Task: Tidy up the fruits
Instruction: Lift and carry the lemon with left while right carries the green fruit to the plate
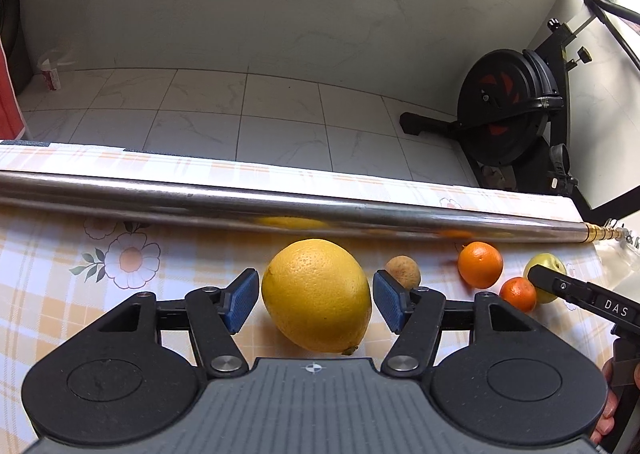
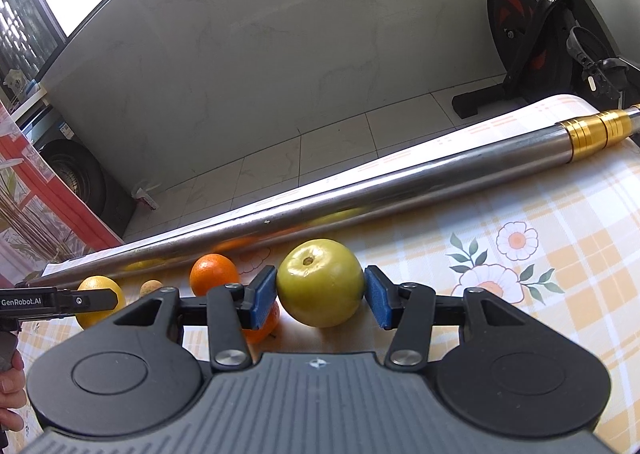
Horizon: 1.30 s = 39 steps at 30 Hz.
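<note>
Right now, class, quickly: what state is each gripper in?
Left gripper: open, pads either side of the big yellow citrus, not pressing it.
Right gripper: shut on the green apple.

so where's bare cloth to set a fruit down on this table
Free: the flowered cloth left of the lemon, below the metal pole, and the cloth right of the green apple. Crowded: the row between lemon and apple, with the small brown fruit and two oranges.
</note>
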Available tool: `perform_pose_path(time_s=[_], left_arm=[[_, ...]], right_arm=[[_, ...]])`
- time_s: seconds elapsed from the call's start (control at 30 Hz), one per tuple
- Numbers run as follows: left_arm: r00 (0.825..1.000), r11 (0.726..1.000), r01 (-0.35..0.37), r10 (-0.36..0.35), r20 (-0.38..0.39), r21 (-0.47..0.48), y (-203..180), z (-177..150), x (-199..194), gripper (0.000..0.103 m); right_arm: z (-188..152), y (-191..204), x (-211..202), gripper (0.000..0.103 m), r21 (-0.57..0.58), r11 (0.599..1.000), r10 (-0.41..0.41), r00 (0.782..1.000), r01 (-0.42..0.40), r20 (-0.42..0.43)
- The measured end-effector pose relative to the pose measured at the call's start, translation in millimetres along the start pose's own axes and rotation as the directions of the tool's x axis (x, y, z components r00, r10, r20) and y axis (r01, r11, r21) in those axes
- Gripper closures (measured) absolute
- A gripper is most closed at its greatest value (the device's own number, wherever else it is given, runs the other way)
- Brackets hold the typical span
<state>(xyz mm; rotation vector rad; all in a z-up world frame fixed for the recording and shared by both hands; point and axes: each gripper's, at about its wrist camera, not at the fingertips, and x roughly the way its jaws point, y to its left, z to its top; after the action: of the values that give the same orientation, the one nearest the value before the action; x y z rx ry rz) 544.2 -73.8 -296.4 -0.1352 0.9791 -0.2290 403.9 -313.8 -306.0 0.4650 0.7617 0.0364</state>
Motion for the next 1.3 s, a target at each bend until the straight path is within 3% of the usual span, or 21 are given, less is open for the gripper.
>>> perform_pose_path(time_s=[0.13, 0.33, 0.6, 0.97, 1.3], left_arm=[[1.000, 1.000, 0.017, -0.016, 0.008, -0.003, 4.0, -5.0, -0.4, 0.042], [1.000, 0.998, -0.014, 0.012, 0.022, 0.064, -0.7, -11.4, -6.9, 0.042], [0.998, 0.998, 0.002, -0.006, 0.067, 0.067, 8.2, -15.0, -41.1, 0.042], [0.987, 0.997, 0.024, -0.035, 0.158, 0.075, 14.7, -14.6, -129.8, 0.042], [0.963, 0.997, 0.026, -0.044, 0.267, 0.069, 15.5, -20.8, -228.3, 0.042]], right_arm=[[-1.0, 0.8, 1.0, 0.051, 0.000, 1.000, -0.002, 1.000, 0.002, 0.007], [-4.2, 0.3, 0.8, 0.053, -0.004, 1.000, -0.001, 1.000, 0.001, 0.007], [-11.2, 4.1, -15.5, 0.053, 0.005, 1.000, -0.005, 1.000, 0.005, 0.009], [-13.1, 12.3, -82.2, 0.053, 0.041, 0.999, 0.006, 0.997, -0.009, 0.071], [-12.6, 40.6, -159.4, 0.053, 0.041, 0.998, 0.048, 0.984, -0.056, 0.169]])
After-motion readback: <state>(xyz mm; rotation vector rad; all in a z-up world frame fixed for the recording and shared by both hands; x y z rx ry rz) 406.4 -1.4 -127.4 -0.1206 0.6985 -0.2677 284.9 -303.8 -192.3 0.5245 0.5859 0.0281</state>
